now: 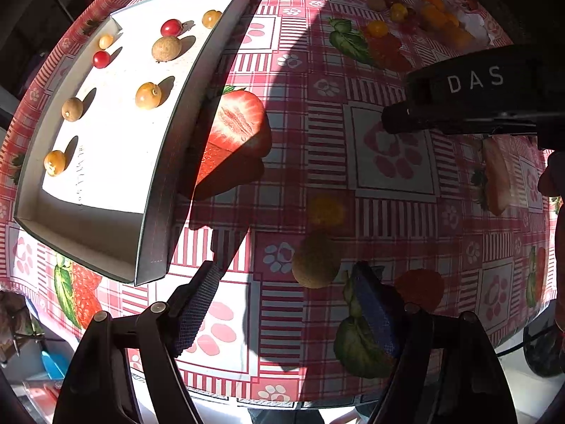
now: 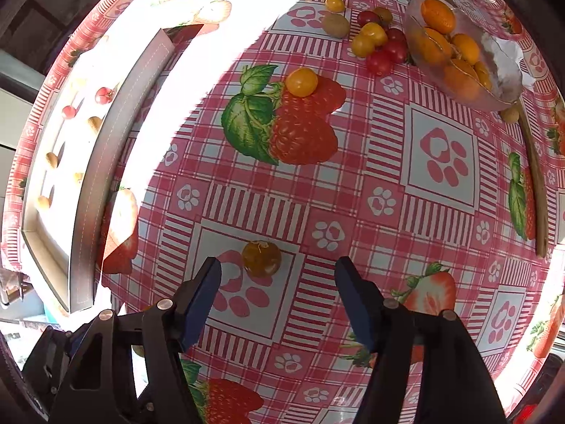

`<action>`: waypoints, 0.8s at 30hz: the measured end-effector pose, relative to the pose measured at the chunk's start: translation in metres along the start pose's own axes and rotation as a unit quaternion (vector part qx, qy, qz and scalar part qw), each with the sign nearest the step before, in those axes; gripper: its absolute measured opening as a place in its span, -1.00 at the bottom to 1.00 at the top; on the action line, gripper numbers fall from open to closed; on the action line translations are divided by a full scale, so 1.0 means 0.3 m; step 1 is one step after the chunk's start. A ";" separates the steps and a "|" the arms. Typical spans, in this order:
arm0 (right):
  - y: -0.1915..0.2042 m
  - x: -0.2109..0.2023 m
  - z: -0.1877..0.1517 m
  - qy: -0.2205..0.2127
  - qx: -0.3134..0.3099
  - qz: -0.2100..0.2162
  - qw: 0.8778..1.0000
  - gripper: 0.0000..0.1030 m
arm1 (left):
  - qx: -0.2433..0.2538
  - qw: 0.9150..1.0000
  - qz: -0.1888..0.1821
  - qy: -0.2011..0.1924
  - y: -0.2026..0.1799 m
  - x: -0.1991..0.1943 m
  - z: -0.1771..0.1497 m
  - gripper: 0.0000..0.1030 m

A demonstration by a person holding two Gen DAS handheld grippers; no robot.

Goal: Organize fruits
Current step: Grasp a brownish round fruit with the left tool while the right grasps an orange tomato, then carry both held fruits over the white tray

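A shallow white box lies on the table at the left and holds several small fruits: red cherry tomatoes, yellow berries and brown longans. My left gripper is open, with a brown longan between its fingertips and a yellow berry just beyond, both in shadow. My right gripper is open just above the table, with a yellow berry lying between its fingertips. The box also shows in the right wrist view.
A clear dish with orange fruits stands at the far right. A cluster of red tomatoes and yellow berries lies beside it, and one yellow berry sits alone. The other gripper's black body shows at the right. The tablecloth has a strawberry print.
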State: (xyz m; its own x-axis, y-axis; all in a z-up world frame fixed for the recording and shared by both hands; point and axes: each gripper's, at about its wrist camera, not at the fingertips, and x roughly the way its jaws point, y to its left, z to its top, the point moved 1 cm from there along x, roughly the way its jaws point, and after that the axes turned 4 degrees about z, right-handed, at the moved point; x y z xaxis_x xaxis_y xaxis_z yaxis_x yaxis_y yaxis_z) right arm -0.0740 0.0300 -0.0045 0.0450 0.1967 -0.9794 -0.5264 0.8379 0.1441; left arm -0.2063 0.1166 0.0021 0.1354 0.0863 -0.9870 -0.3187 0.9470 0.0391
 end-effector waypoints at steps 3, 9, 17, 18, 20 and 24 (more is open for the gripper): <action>0.021 0.010 0.015 -0.005 -0.004 -0.007 1.000 0.20 | -0.002 1.000 0.007 -0.004 0.000 0.007 0.023 0.45; 0.069 0.026 0.042 -0.011 -0.014 -0.018 1.000 -0.53 | 0.008 1.000 0.005 -0.013 -0.016 -0.011 0.042 -0.22; 0.027 -0.019 0.024 -0.006 0.014 0.021 1.000 -0.53 | -0.013 0.999 -0.034 0.003 0.032 -0.054 0.052 -0.48; 0.022 -0.028 0.020 -0.006 0.018 0.025 1.000 -0.53 | -0.018 0.999 -0.038 0.003 0.042 -0.066 0.055 -0.48; 0.013 -0.044 0.011 -0.005 0.026 0.033 0.999 -0.53 | -0.024 0.999 -0.044 0.002 0.060 -0.096 0.054 -0.48; -0.010 -0.078 -0.021 -0.002 0.040 0.046 0.998 -0.53 | -0.022 0.999 -0.042 -0.004 0.080 -0.152 0.065 -0.48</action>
State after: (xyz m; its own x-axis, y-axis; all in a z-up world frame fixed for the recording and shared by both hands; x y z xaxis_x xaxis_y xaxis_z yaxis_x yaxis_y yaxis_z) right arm -0.0788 0.0198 0.0170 0.0034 0.2774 -0.9608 -0.4588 0.8541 0.2449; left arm -0.2019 0.1413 0.0511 0.1713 0.0090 -0.9852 -0.3465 0.9366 -0.0517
